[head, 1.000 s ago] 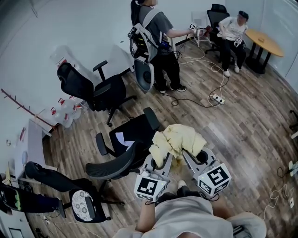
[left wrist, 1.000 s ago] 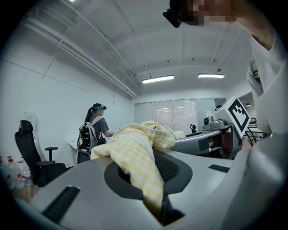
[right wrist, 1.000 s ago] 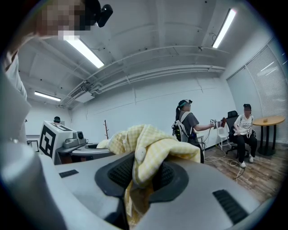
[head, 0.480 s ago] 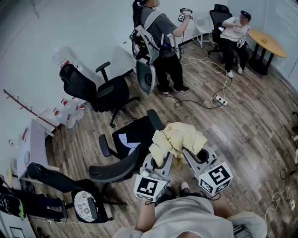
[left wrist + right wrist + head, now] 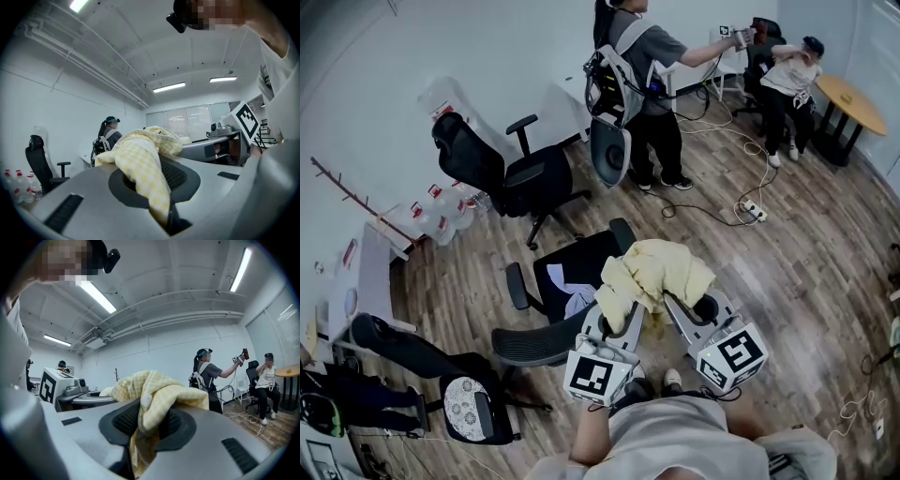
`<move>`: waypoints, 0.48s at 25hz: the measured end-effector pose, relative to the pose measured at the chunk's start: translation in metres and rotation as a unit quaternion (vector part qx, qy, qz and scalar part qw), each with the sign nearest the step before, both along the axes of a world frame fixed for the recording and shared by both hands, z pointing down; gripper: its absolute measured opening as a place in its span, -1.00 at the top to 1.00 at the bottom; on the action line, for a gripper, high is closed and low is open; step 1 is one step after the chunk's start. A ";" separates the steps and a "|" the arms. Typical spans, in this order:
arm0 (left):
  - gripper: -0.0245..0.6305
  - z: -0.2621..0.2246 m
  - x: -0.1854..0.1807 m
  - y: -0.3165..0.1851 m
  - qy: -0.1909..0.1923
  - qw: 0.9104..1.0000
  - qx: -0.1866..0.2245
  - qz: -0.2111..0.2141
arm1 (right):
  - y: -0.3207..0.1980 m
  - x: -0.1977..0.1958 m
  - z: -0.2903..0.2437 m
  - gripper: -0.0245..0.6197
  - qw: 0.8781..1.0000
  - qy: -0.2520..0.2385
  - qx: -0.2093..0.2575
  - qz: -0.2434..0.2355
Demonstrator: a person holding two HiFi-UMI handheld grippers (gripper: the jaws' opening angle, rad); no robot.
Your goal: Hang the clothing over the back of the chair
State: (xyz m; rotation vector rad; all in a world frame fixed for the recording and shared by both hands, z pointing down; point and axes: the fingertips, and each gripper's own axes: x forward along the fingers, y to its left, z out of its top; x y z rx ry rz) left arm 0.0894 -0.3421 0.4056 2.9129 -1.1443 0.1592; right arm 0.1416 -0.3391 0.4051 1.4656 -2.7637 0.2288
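A pale yellow checked garment hangs bunched between both grippers, just right of a black office chair's seat and above its curved mesh back. My left gripper is shut on the garment's left part, and the cloth is pinched between its pads. My right gripper is shut on the right part, with fabric spilling over its jaws. Both grippers point roughly level, side by side. The garment hides the fingertips.
A second black chair stands at the back left, a third lies low at the left. A standing person holds grippers; another person sits by a round table. Cables and a power strip lie on the floor.
Both grippers have risen and moved forward a little with the garment still pinched. The standing person has swung an arm out to the right.
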 end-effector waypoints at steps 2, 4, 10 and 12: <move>0.75 -0.003 -0.011 -0.004 0.000 1.000 0.005 -0.006 | -0.005 -0.011 -0.004 0.64 1.000 0.003 0.005 -0.006; 0.75 -0.007 -0.023 -0.009 0.006 1.000 0.011 -0.013 | -0.010 -0.023 -0.008 0.64 1.000 0.003 0.010 -0.012; 0.75 -0.019 -0.057 -0.021 0.011 0.999 0.026 -0.035 | -0.025 -0.058 -0.021 0.64 0.999 0.002 0.027 -0.034; 0.75 -0.021 -0.070 -0.025 0.012 0.999 0.029 -0.044 | -0.030 -0.071 -0.023 0.64 0.999 0.001 0.031 -0.043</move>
